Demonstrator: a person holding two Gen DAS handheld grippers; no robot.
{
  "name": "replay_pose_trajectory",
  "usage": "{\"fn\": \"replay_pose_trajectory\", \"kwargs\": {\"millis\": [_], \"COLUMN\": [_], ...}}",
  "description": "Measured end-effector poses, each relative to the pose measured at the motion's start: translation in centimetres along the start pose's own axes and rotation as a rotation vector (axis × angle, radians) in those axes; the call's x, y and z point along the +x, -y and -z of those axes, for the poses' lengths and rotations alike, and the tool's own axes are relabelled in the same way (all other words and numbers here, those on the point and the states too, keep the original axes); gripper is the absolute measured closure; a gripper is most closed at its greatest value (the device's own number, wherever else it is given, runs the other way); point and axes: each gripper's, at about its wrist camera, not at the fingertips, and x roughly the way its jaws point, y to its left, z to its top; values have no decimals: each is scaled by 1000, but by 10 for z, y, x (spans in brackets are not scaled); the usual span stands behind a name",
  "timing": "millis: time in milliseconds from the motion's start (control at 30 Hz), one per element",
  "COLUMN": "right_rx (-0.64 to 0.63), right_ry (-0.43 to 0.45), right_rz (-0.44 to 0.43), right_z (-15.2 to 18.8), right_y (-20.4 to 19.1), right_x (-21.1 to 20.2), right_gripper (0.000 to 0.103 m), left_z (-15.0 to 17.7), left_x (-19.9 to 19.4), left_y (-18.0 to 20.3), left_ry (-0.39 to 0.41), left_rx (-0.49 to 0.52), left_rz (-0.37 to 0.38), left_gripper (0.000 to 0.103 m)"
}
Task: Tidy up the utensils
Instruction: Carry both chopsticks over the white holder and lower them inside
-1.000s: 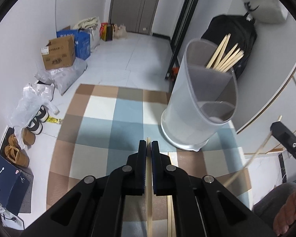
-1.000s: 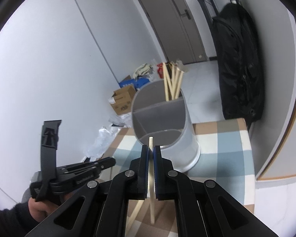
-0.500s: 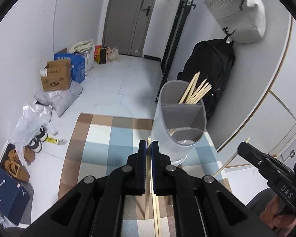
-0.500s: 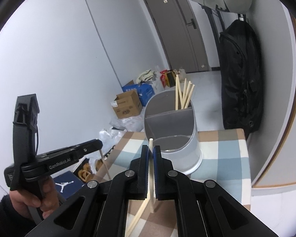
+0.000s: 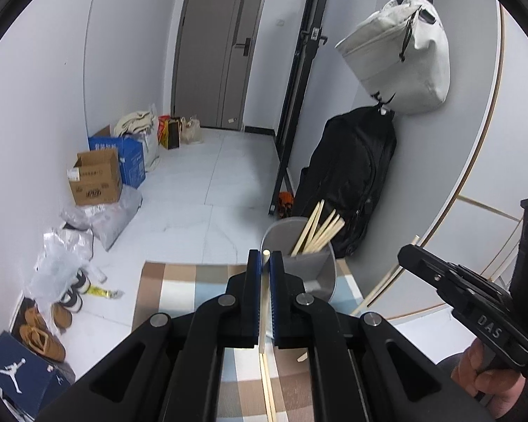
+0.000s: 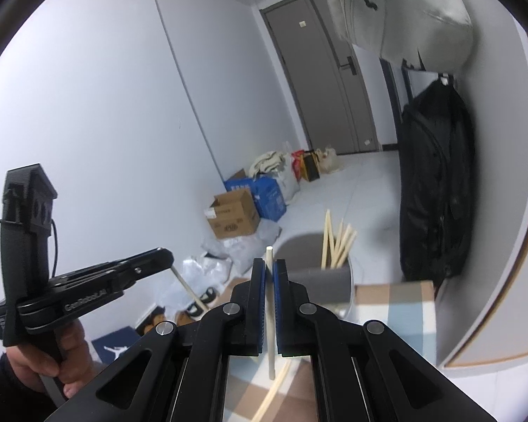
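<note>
My left gripper (image 5: 264, 258) is shut on a pale wooden chopstick (image 5: 263, 309) that stands nearly upright between its blue pads. My right gripper (image 6: 270, 267) is shut on a second chopstick (image 6: 271, 334) in the same way. A grey divided holder (image 5: 311, 269) stands on the floor mat beyond and below both grippers, with several chopsticks (image 5: 316, 228) leaning in its far compartment. The right wrist view shows the holder (image 6: 320, 277) just behind the fingertips. Each gripper appears in the other's view: the right gripper (image 5: 406, 251) and the left gripper (image 6: 167, 256).
A checkered mat (image 5: 179, 292) covers the floor, and loose chopsticks (image 5: 268, 390) lie on it. Cardboard and blue boxes (image 5: 95, 179), plastic bags and shoes (image 5: 42, 337) line the left wall. A black backpack (image 5: 355, 176) and a white bag (image 5: 401, 66) hang at right.
Both grippers have risen with their chopsticks held. The holder now sits lower and smaller in both views, and the door and the hanging white bag have come into view.
</note>
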Motion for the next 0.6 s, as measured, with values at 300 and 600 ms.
{"fn": "replay_pose_trajectory", "kwargs": {"millis": [300,600], "right_rx": [-19,-21], "right_ry": [44,66], "right_rz": [-11,3], "right_z": [-53,-91], "right_y": [0,7], "right_x": [10,29], "right_gripper": [99,99], "left_z": [-42,-80], "left_x": [-5,7], "left_y": [13,28], "left_ry": [-12,23], "left_rx": [32,90], "left_rz": [-1,47], "left_gripper": [102,102]}}
